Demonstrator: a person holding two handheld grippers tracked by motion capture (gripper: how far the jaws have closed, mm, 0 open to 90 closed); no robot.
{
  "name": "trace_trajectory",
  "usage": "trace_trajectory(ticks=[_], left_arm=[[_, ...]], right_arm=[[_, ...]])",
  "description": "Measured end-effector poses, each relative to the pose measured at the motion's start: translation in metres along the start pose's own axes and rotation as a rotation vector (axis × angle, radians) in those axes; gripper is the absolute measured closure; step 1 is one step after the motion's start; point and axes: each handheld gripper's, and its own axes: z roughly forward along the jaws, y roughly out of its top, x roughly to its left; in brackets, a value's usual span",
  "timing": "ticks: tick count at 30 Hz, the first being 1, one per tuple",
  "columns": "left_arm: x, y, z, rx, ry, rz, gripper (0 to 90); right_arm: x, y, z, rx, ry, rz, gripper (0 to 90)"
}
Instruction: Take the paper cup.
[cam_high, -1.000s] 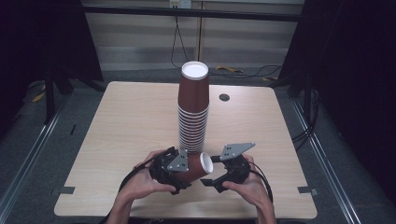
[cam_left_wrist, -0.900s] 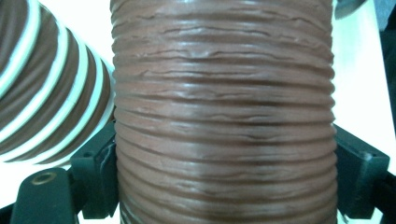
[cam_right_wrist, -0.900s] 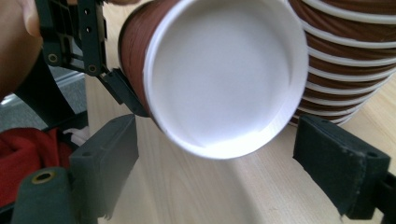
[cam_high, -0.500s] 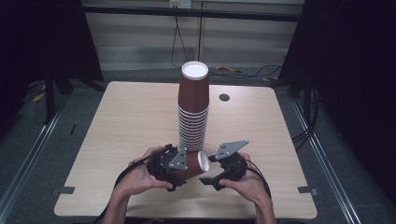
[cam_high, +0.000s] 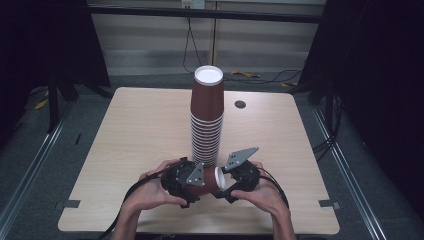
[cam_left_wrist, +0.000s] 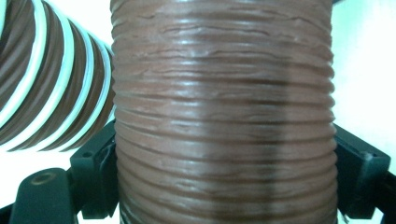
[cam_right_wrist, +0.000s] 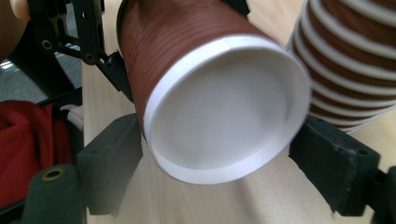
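Little differs from a second ago — both hands stay low centre of the high view, just below the cup stack (cam_high: 206, 120). The left gripper (cam_high: 192, 181) keeps its jaws pinching the brown cup (cam_high: 207, 179), held sideways, white base facing right. The right gripper (cam_high: 231, 184) has edged in a bit; its jaws stand spread either side of the base, not pressing. Looks like a handover about to happen.

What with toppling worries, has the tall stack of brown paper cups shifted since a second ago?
No: the stack keeps its place left of the dark table hole.
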Motion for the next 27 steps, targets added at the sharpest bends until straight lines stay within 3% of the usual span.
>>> trace_trajectory(ticks=[10,11,20,21,22,24,27], left_arm=[[-0.004,0.006,0.006,0.027,-0.028,0.057,14.3],[-0.006,0.006,0.008,0.018,-0.032,0.038,14.3],[-0.008,0.007,0.013,0.033,-0.048,0.06,14.3],[-0.005,0.007,0.011,0.058,-0.05,0.098,14.3],[-0.008,0.006,0.012,0.027,-0.048,0.053,14.3],[-0.008,0.005,0.012,0.017,-0.052,0.058,14.3],[-0.004,0.004,0.009,0.026,-0.051,0.107,13.4]], right_arm=[[-0.001,0.006,0.006,0.059,0.061,-0.003,15.6],[-0.001,0.006,0.006,0.064,0.065,-0.005,15.6],[-0.002,0.011,0.01,0.079,0.098,-0.017,17.0],[-0.002,0.011,0.01,0.078,0.102,-0.017,19.4],[-0.001,0.011,0.01,0.079,0.106,-0.018,19.6],[0.0,0.011,0.009,0.067,0.103,-0.029,20.6],[0.001,0.011,0.007,0.065,0.103,-0.025,21.8]])
